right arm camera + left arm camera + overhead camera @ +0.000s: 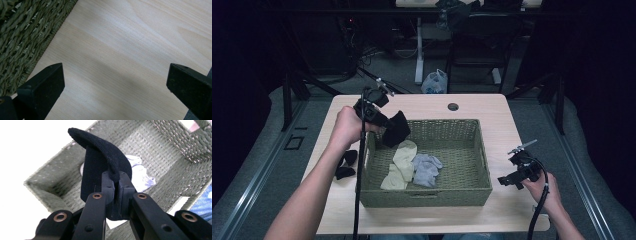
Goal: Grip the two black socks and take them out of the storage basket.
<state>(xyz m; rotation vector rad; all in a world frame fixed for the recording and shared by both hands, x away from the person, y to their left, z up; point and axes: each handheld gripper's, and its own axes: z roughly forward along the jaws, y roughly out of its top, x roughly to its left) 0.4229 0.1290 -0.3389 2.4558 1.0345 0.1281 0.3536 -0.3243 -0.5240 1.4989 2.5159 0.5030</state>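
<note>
High view: left gripper [384,122] is clenched on a black sock [396,128], held over the basket's [427,194] near-left corner, abt level w/ the rim; sock hangs down & to the right from the jaws, its free end dangling just inside the left wall. Left gripper view confirms it; jaws pinched tight on a fold of the sock [105,167], fabric arching up & away, basket floor [140,147] directly beyond. So the key relation: the drop spot lies straight below & slightly right of the claw, sock's long axis pointing into the basket; prob just needs a small shift inward, then let go.

Already inside: a cream sock [401,162] & a grey sock [427,169], side by side & touching. Two more black socks [346,165] lie on the table [512,135] left of the basket, nearer the left hand.

Right gripper [512,181] rests by the basket's right side, jaws wide apart, nothing btwn them; right gripper view shows bare table [125,50] betw the jaws, basket wall [22,32] off to one side.
</note>
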